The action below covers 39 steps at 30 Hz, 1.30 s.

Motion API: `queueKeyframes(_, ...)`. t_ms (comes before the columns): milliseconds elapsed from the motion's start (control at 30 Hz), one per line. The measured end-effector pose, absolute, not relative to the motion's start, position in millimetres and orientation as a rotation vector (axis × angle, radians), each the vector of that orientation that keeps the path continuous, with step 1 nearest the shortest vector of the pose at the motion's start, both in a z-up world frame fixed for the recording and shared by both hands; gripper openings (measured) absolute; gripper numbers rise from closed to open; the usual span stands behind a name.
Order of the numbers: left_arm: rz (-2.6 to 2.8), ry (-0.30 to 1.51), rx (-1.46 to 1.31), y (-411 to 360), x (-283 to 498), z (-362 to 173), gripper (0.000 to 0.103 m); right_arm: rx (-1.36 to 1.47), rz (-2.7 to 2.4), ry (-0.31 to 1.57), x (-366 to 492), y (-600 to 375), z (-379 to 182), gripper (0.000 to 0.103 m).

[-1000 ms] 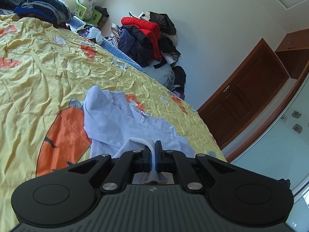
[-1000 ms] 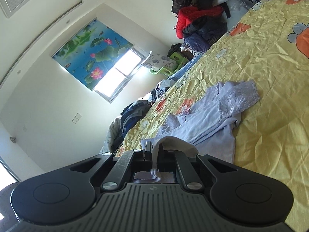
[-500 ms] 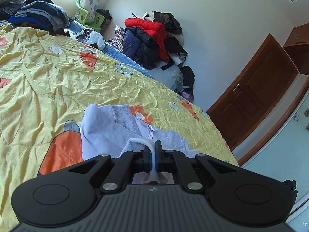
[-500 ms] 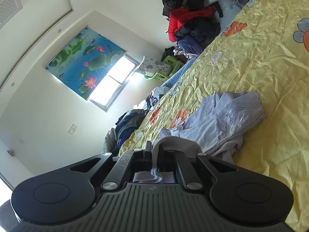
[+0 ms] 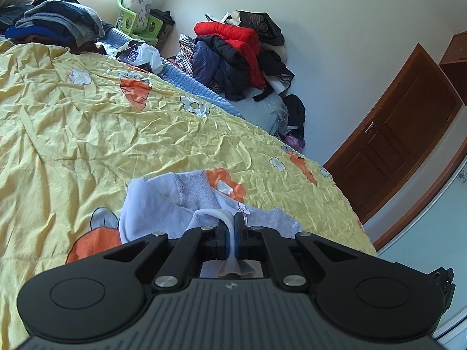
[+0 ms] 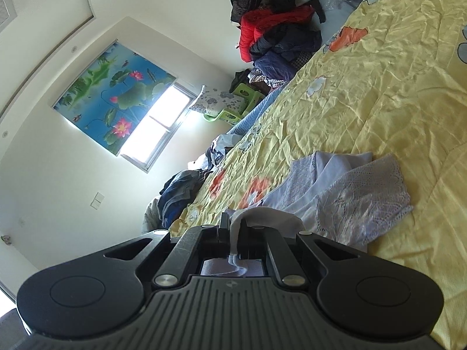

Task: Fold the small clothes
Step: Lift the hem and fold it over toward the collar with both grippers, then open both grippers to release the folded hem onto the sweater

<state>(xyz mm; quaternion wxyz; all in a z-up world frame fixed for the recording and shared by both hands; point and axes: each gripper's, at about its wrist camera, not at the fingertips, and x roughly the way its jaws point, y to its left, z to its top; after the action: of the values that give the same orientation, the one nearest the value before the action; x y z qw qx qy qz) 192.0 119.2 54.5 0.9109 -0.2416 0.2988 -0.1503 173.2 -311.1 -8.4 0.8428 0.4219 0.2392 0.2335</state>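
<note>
Slid further back across the wrinkled yellow bedspread with orange flower prints [image 5: 96,128] since a second ago: small pale lilac garment with lace panels [image 5: 163,201], now bunched closer together, more bare yellow cloth showing beyond it. Seen from the left wrist: left gripper [image 5: 232,234] pressed together, pinching a white hem edge of the lilac garment between blue-lined fingers [image 5: 223,236], cloth rising in a small arch just ahead of the tips. Remainder of the garment spread flat on the bedspread directly in front, touching it. Seen from the right wrist: right gripper [image 6: 233,233] likewise clamped on another part of the same hem, a fold of cloth [image 6: 262,215] draped over the tips; lace sleeve [image 6: 364,195] lying to the right, crumpled on the bedspread. Between grippers and far edge of the bed, open bedspread only. Further off, well apart from the garment: heap of red and dark padded jackets [image 5: 233,55] against the wall, stack of folded grey and blue clothes [image 5: 55,23] at the far left corner, lime-green plastic stool [image 5: 137,23] holding a flowered cushion, white plastic bag [image 5: 143,55], brown wooden door [image 5: 402,134] at right. From the right wrist, bright window [image 6: 157,128] under a blind printed with lotus flowers [image 6: 111,96].
</note>
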Motion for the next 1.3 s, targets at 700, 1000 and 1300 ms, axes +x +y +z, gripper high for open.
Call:
queueKeyframes(700, -0.242, 0.747, -0.59, 119, 267, 18, 0.004, 0.91, 0.419, 0.593, 243, -312, -36, 0.008)
queueKeyframes(1000, -0.243, 0.84, -0.76, 129, 292, -1, 0.004, 0.953, 0.402, 0.655, 269, -311, -48, 0.014)
queueKeyframes(1300, -0.183, 0.9, -0.987, 149, 310, -20, 0.003, 1.09, 0.34, 0.678, 289, -322, -62, 0.037)
